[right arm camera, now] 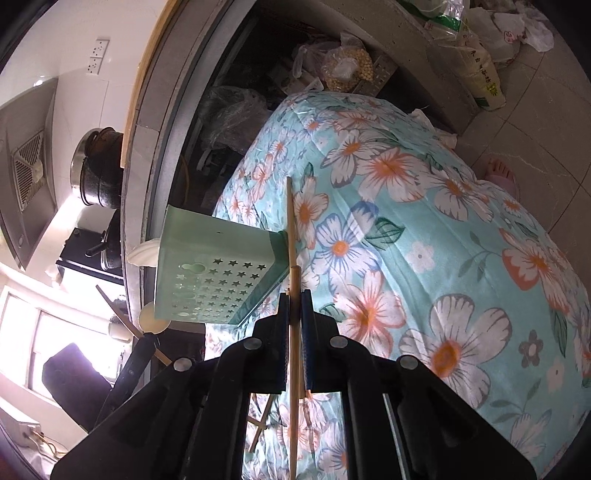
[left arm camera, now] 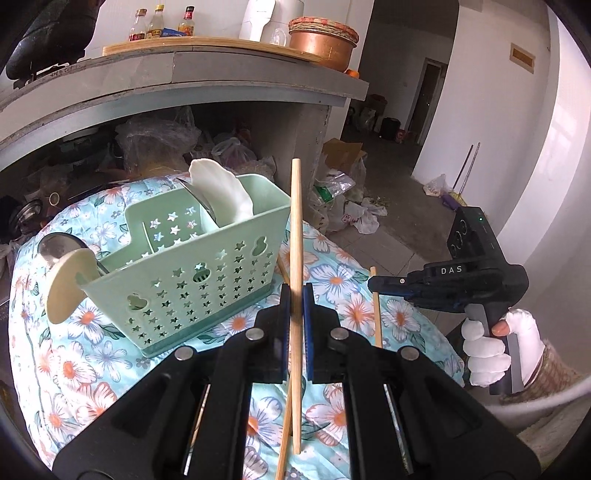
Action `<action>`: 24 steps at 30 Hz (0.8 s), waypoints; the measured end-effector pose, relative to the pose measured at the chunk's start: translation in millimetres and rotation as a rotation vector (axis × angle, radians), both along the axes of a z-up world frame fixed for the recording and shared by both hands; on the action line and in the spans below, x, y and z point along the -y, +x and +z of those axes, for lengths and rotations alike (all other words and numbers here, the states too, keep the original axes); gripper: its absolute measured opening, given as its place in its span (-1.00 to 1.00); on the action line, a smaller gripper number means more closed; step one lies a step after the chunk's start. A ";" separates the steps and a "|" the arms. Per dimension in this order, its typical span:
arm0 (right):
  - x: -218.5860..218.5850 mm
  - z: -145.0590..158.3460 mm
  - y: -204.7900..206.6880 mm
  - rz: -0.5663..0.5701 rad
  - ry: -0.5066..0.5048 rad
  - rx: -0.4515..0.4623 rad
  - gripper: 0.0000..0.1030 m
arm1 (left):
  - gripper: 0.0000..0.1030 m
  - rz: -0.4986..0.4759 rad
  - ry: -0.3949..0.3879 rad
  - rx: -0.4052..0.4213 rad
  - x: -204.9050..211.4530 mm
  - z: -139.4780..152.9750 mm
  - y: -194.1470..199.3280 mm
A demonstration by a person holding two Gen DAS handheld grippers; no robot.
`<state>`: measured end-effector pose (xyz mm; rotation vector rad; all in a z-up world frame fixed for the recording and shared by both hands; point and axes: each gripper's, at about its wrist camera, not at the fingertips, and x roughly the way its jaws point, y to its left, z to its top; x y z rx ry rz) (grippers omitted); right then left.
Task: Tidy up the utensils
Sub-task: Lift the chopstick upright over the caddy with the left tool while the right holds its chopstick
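A mint-green utensil caddy (left arm camera: 192, 266) with star holes stands on the floral cloth (left arm camera: 343, 288); it holds white spoons (left arm camera: 221, 192) and a metal spoon (left arm camera: 59, 247). My left gripper (left arm camera: 295, 295) is shut on a wooden chopstick (left arm camera: 296, 221), held upright just right of the caddy. My right gripper (left arm camera: 373, 286) shows at the right in the left wrist view, shut on a second chopstick (left arm camera: 377, 321). In the right wrist view that gripper (right arm camera: 294, 299) clamps the chopstick (right arm camera: 293, 332) beside the caddy's end (right arm camera: 214, 273). Another chopstick (left arm camera: 286, 432) lies on the cloth below.
A grey counter (left arm camera: 207, 74) overhangs behind the caddy, with bottles (left arm camera: 159, 26) and a copper pot (left arm camera: 321, 40) on top. Plastic bags (left arm camera: 340, 199) and clutter fill the space below and the floor. Loose chopsticks (right arm camera: 264, 417) lie on the cloth.
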<state>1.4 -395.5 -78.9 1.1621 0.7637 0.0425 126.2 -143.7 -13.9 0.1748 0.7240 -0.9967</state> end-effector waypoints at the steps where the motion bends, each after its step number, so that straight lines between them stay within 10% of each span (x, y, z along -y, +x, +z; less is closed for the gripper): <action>1: -0.4 2.9 -0.5 0.001 -0.003 0.007 -0.87 | -0.89 0.001 -0.006 0.002 -1.6 2.0 -0.3; 24: -4.4 74.6 7.0 0.057 -0.010 0.210 -0.87 | -0.89 0.080 -0.164 0.141 -52.3 81.7 -2.8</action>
